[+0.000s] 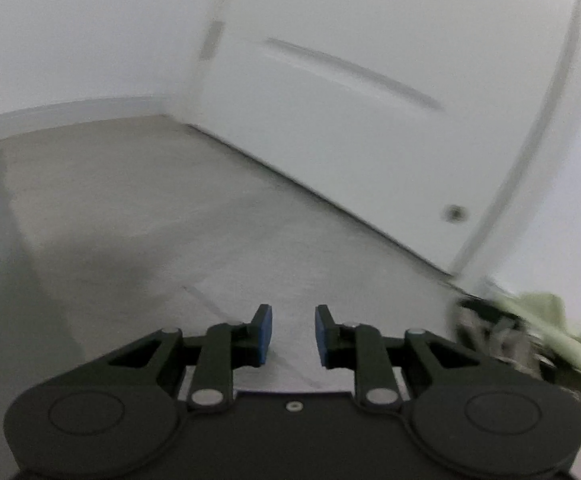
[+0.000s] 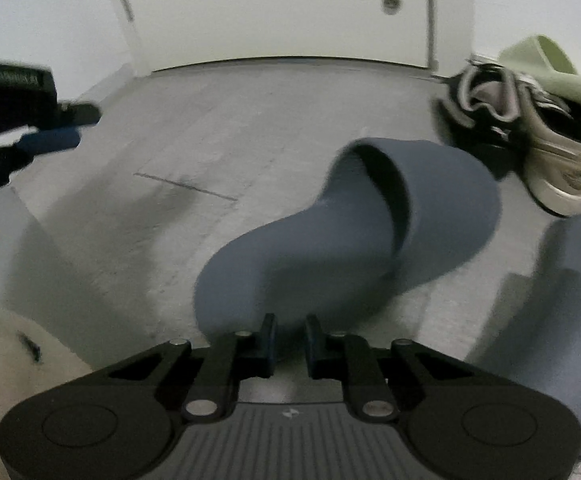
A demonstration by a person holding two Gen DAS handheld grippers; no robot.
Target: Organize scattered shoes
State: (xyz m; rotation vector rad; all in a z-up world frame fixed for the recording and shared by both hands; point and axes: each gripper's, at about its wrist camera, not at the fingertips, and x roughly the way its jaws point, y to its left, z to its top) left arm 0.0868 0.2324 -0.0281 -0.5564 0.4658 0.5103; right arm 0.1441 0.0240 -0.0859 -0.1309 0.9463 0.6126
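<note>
My right gripper (image 2: 290, 344) is shut on the heel edge of a blue-grey slide slipper (image 2: 350, 232), which hangs tilted above the floor with its toe pointing away. Its matching blue-grey slipper (image 2: 562, 300) lies on the floor to the right. Beyond them a beige and black sneaker (image 2: 530, 140) and a pale green slipper (image 2: 550, 64) sit piled by the wall. My left gripper (image 1: 292, 336) is open with nothing between its blue pads (image 1: 264, 336), over bare floor. The left gripper (image 2: 66, 126) also shows at the left edge of the right wrist view.
A white door (image 1: 350, 120) and white walls close off the grey floor (image 1: 150, 200) ahead. The sneaker (image 1: 490, 336) and green slipper (image 1: 550, 320) show at the right edge of the left wrist view. A white fluffy object (image 2: 10, 360) lies at lower left.
</note>
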